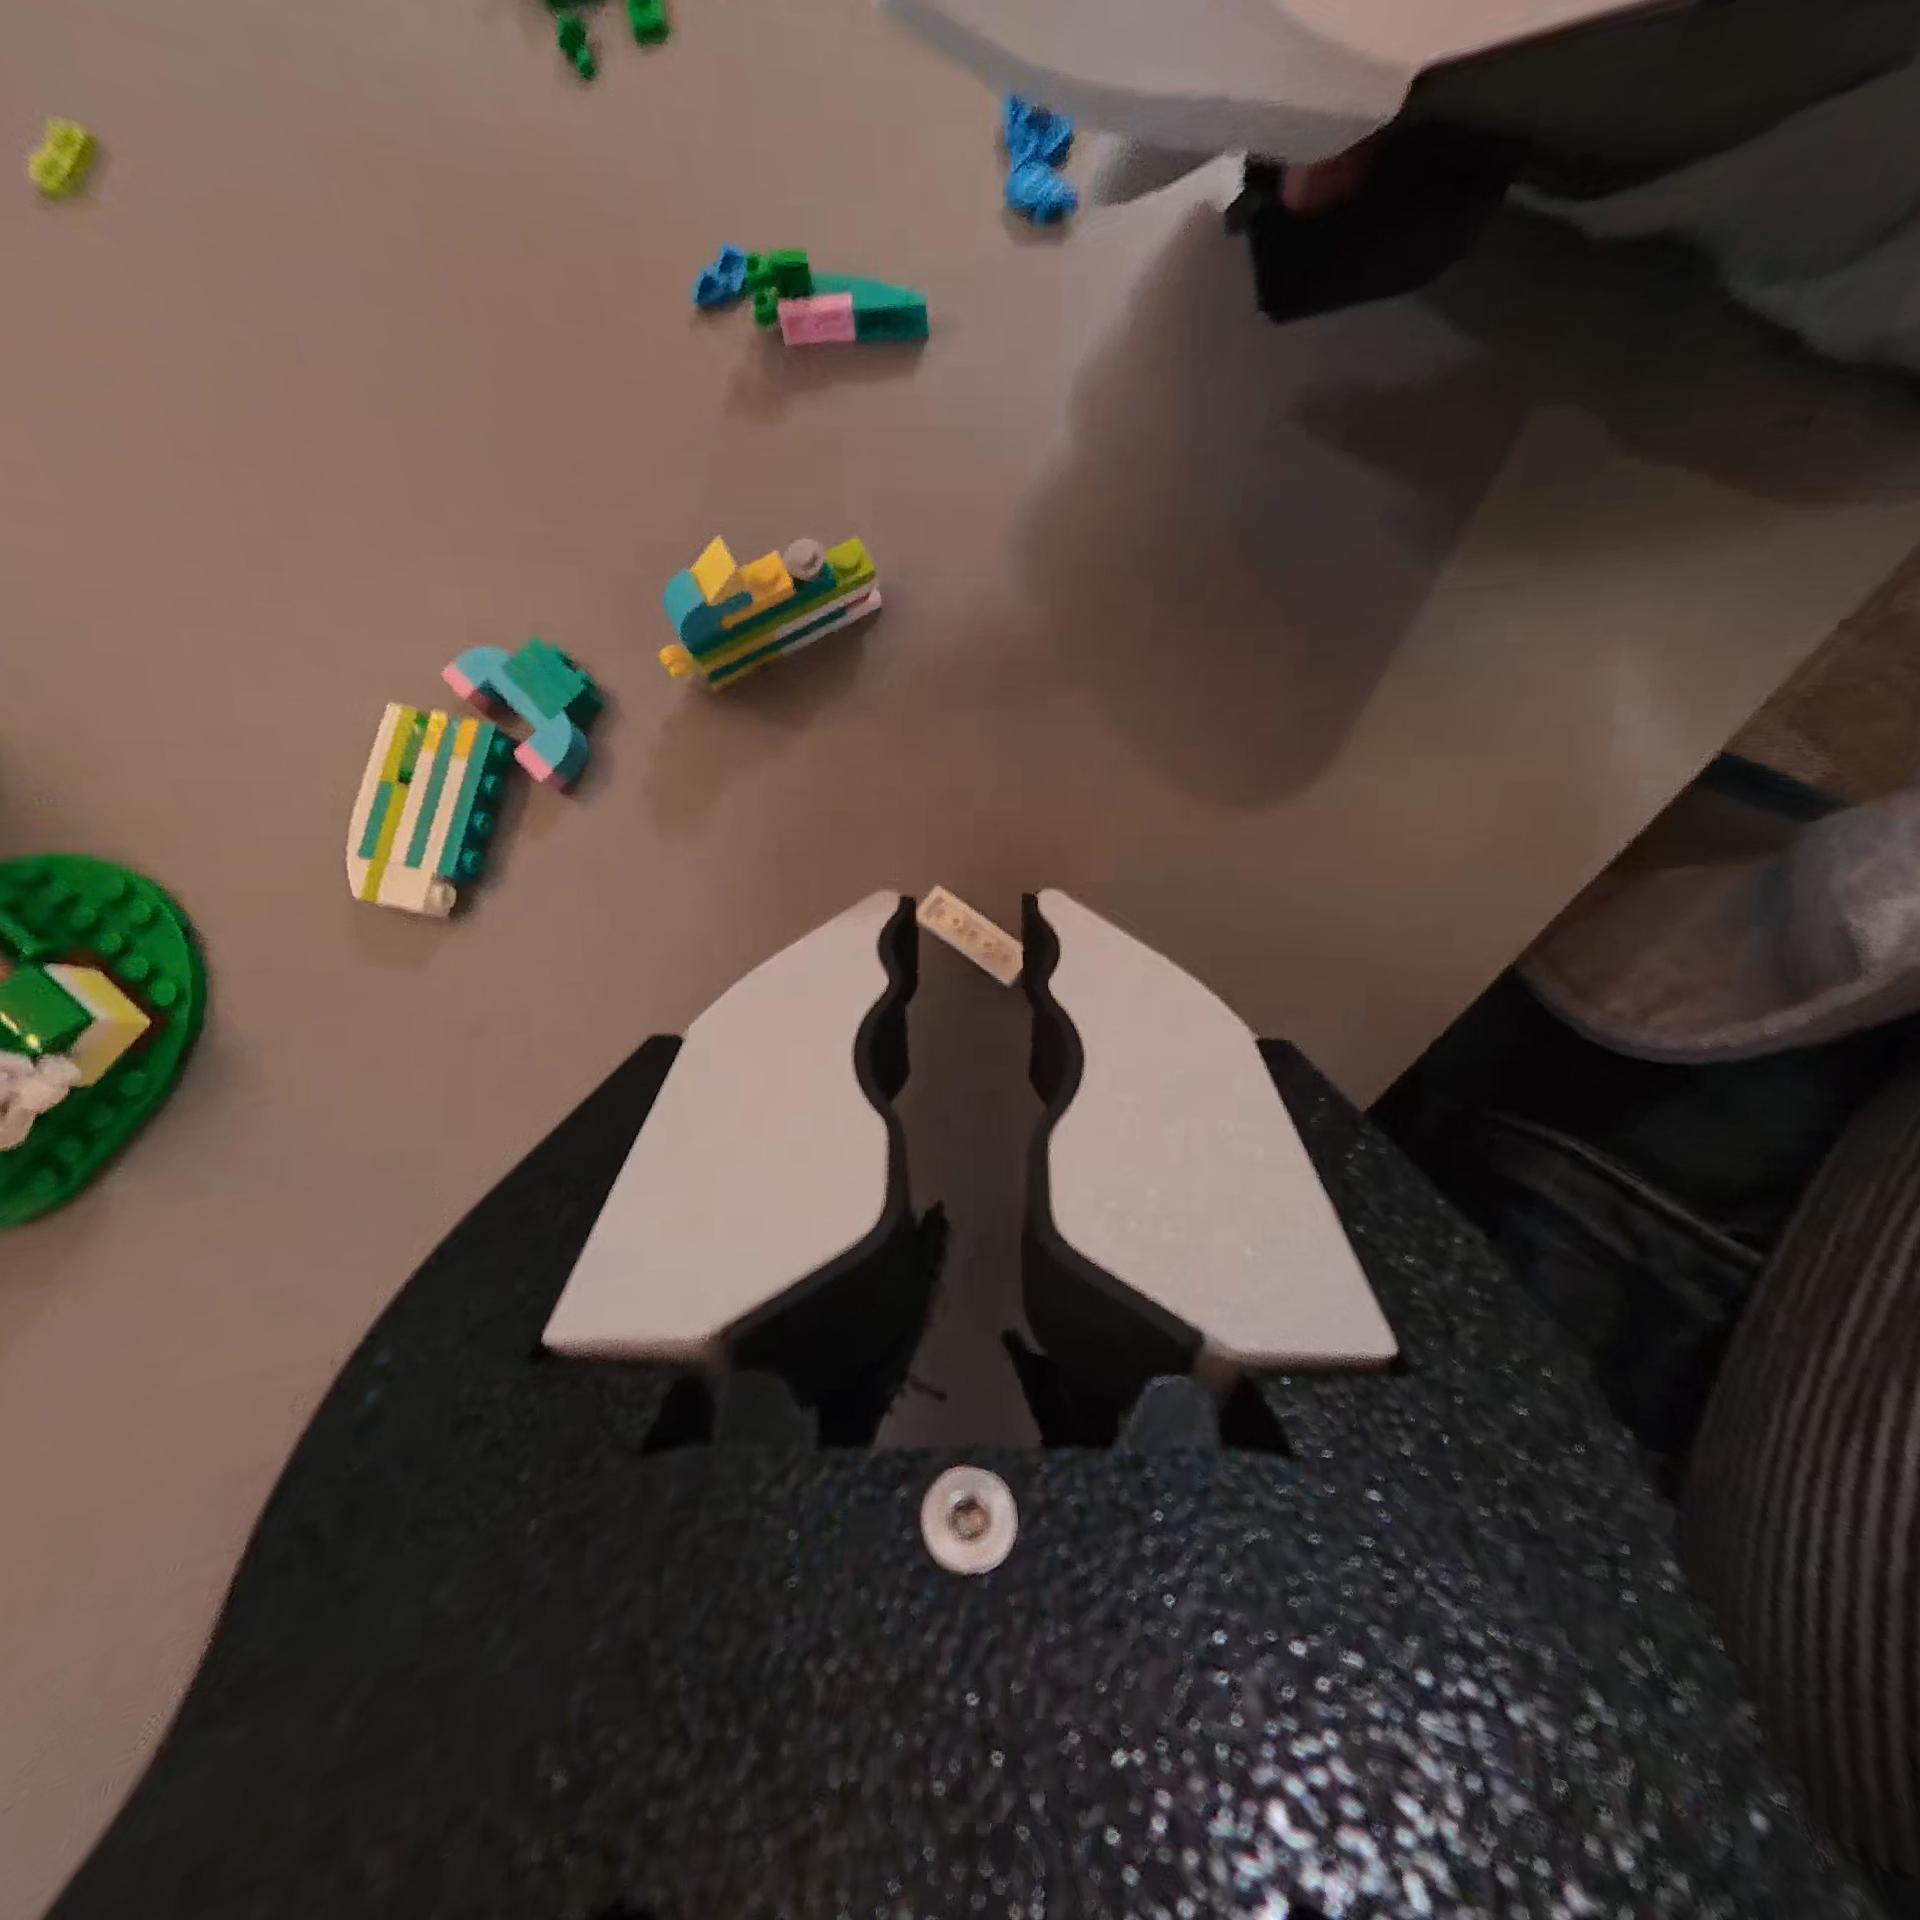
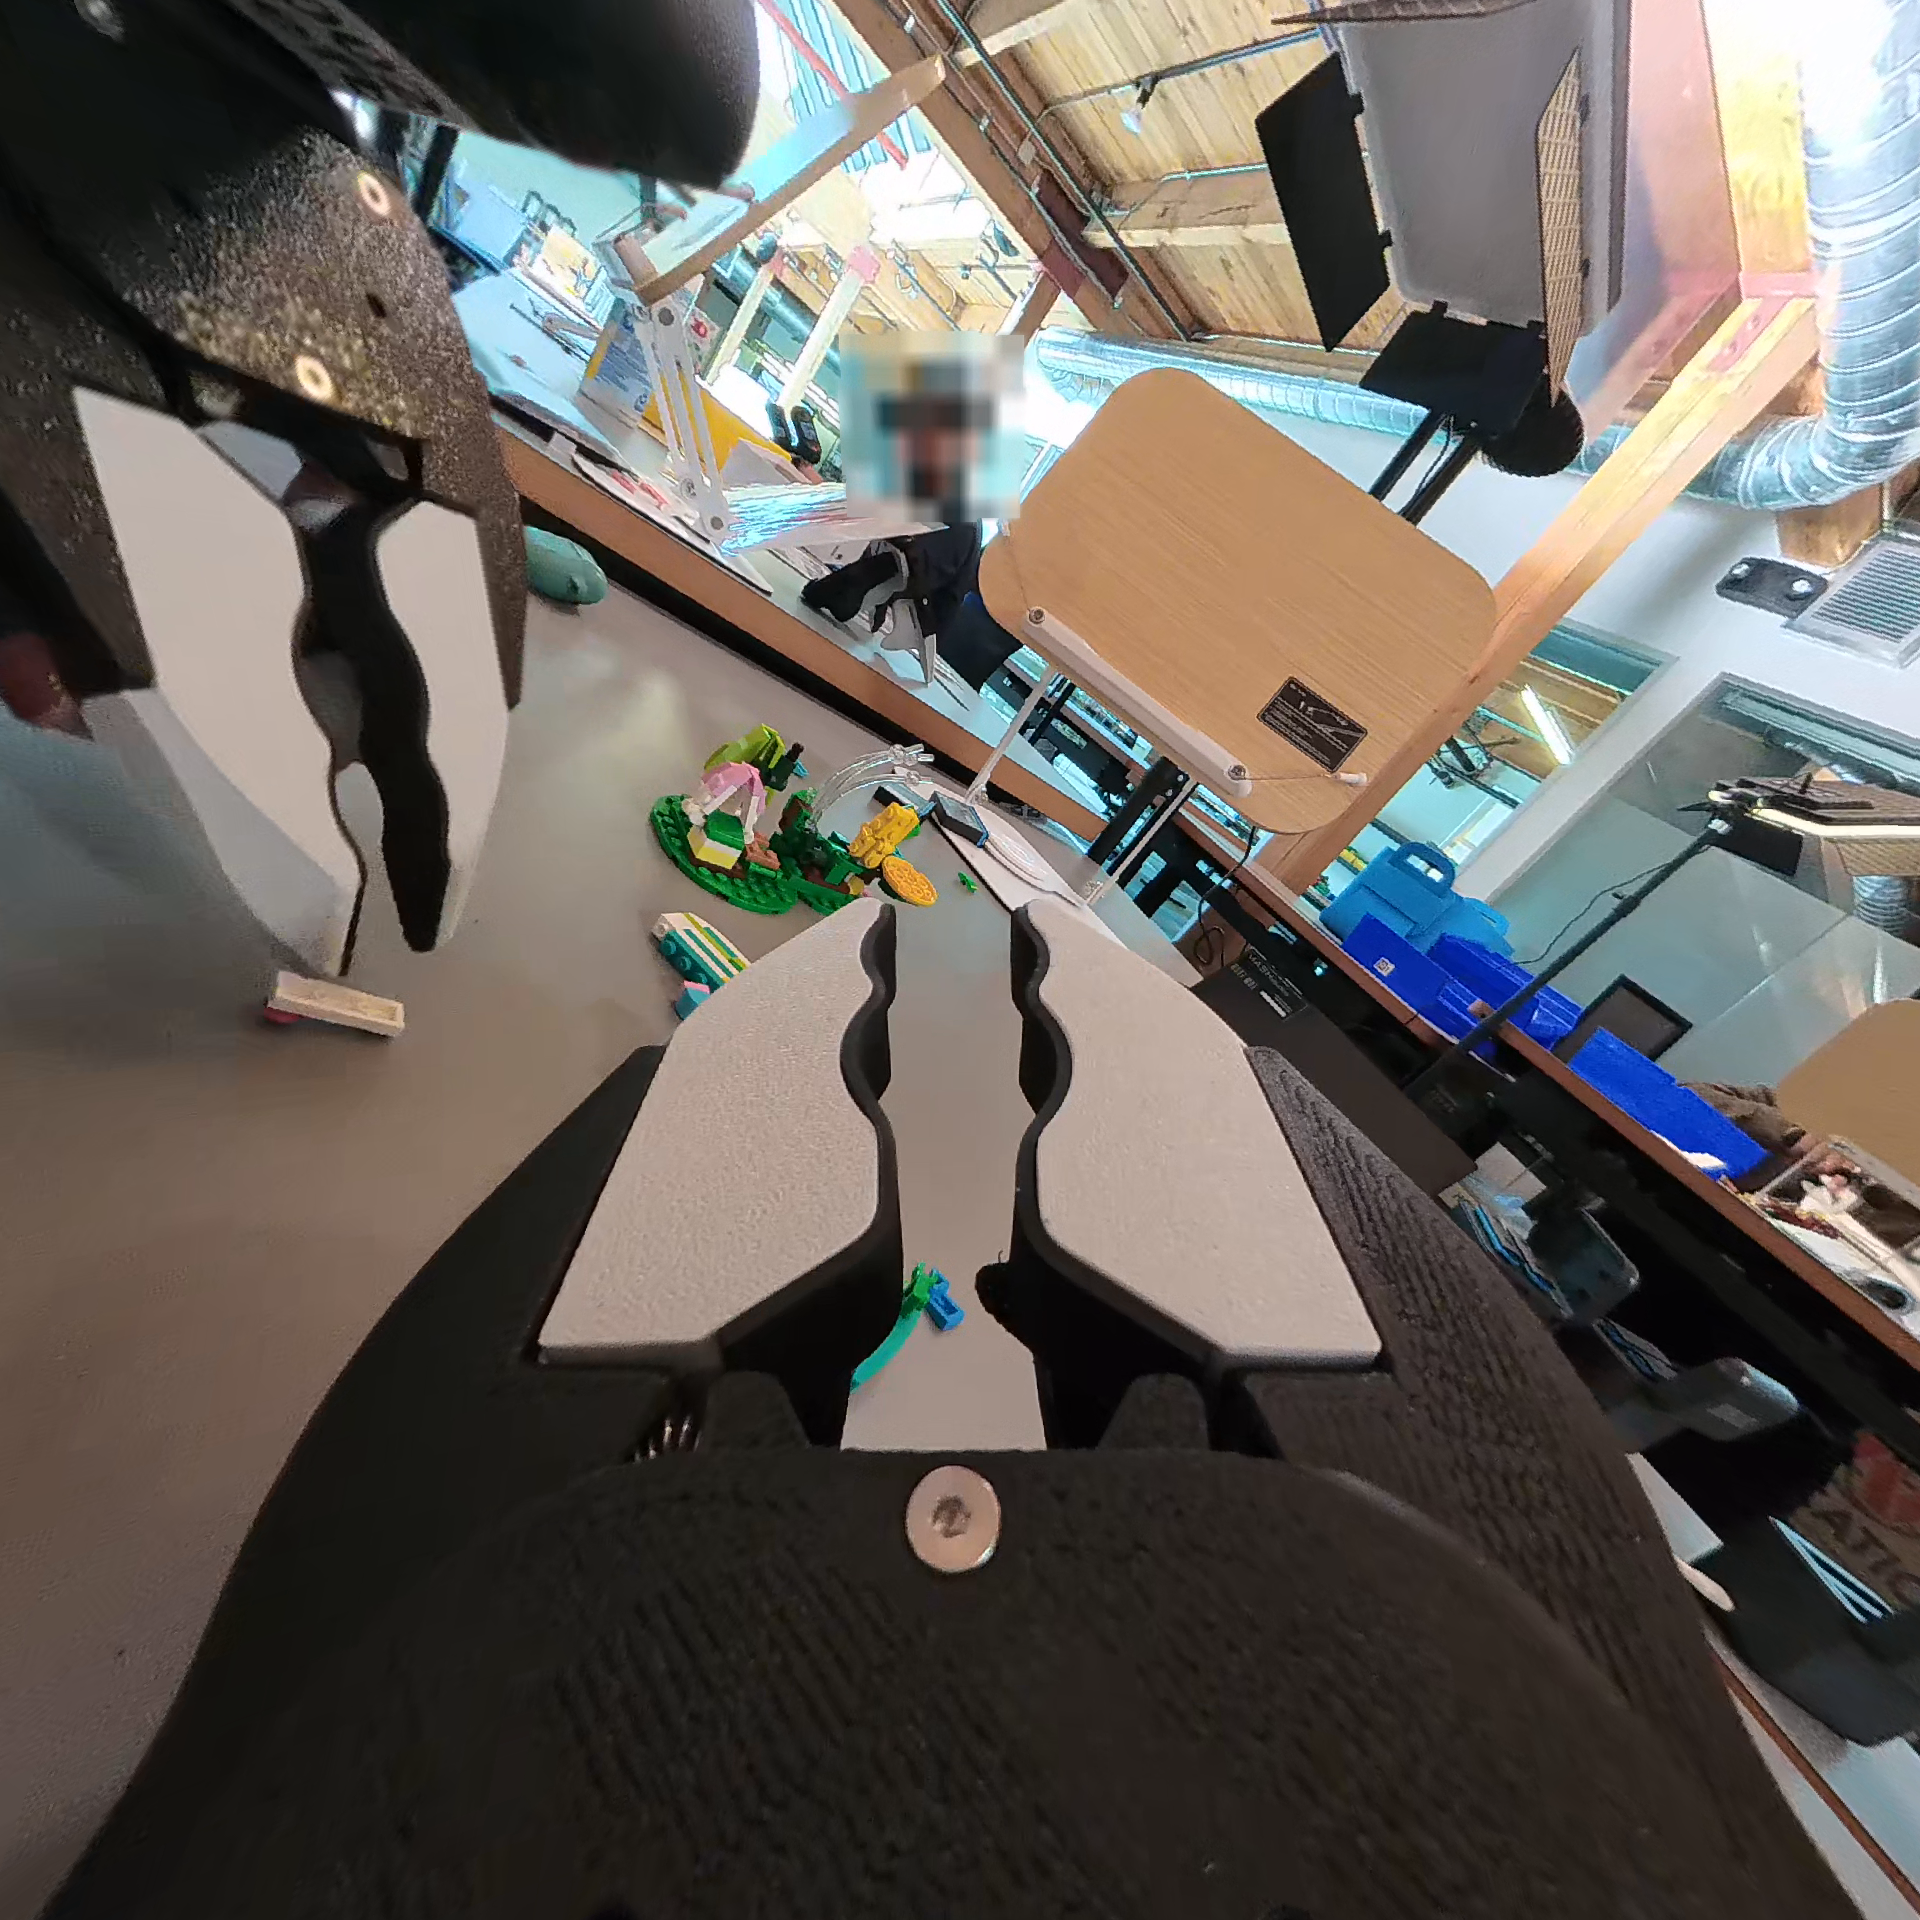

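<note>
1. Left gripper (image 1: 969, 935) stood partly open over the grey table (image 1: 312, 416), at lower centre of the left wrist view.
2. Small white plate (image 1: 971, 935) lay slantwise on the table between the fingertips; in the right wrist view, seen flat on the table below the tips at left (image 2: 335, 1006), not lifted. Pad contact could not be told.
3. Right gripper (image 2: 951, 935) stood partly open too, gap bare between the fingertips, only table visible through it.
4. Nearest to the left gripper: striped white-teal build (image 1: 426, 810) and teal-pink curved piece (image 1: 530, 707) at mid left, yellow-topped stacked build (image 1: 769, 613) at centre.
5. Green round baseplate (image 1: 94, 1029) at left edge of the left wrist view; same model (image 2: 769, 831) just above the right fingertips in the right wrist view.
6. Small green-blue piece (image 2: 930, 1299) showed low between the right fingers.
</note>
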The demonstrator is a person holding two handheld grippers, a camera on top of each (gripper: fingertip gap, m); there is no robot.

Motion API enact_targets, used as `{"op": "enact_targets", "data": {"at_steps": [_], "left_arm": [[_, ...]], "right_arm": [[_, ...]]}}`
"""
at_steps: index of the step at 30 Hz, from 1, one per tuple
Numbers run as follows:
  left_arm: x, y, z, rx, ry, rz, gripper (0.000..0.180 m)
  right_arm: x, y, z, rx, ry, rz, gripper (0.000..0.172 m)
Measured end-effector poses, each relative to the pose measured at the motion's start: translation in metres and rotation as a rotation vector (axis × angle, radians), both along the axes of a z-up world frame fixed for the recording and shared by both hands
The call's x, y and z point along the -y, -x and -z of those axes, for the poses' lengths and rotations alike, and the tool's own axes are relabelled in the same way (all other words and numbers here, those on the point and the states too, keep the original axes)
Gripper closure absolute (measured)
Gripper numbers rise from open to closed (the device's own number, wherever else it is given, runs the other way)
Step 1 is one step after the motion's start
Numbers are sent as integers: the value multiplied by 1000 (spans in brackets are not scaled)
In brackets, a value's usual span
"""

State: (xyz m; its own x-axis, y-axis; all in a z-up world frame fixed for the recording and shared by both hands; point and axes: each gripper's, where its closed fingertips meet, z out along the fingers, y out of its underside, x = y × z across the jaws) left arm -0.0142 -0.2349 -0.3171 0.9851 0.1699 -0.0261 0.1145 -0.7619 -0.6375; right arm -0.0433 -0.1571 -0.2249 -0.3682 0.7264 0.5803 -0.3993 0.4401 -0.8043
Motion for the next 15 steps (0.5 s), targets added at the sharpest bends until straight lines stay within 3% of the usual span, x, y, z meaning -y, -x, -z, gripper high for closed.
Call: {"op": "enact_targets", "data": {"at_steps": [1, 3, 6, 9, 12, 15], "left_arm": [[3, 1, 5, 5, 31, -36, 159], [10, 5, 16, 35, 107, -127, 156], [8, 2, 15, 84, 94, -155, 154], [8, 2, 17, 74, 106, -146, 157], [6, -1, 18, 65, 107, -107, 171], [4, -1, 18, 24, 103, -51, 175]], "right_arm": [[0, 0, 0, 1, 1, -1, 152], [0, 0, 0, 2, -1, 0, 152], [0, 0, 1, 5, 0, -2, 152], [1, -1, 1, 8, 3, -9, 152], [5, -4, 2, 15, 3, -40, 152], [16, -11, 7, 77, 5, -142, 156]]}}
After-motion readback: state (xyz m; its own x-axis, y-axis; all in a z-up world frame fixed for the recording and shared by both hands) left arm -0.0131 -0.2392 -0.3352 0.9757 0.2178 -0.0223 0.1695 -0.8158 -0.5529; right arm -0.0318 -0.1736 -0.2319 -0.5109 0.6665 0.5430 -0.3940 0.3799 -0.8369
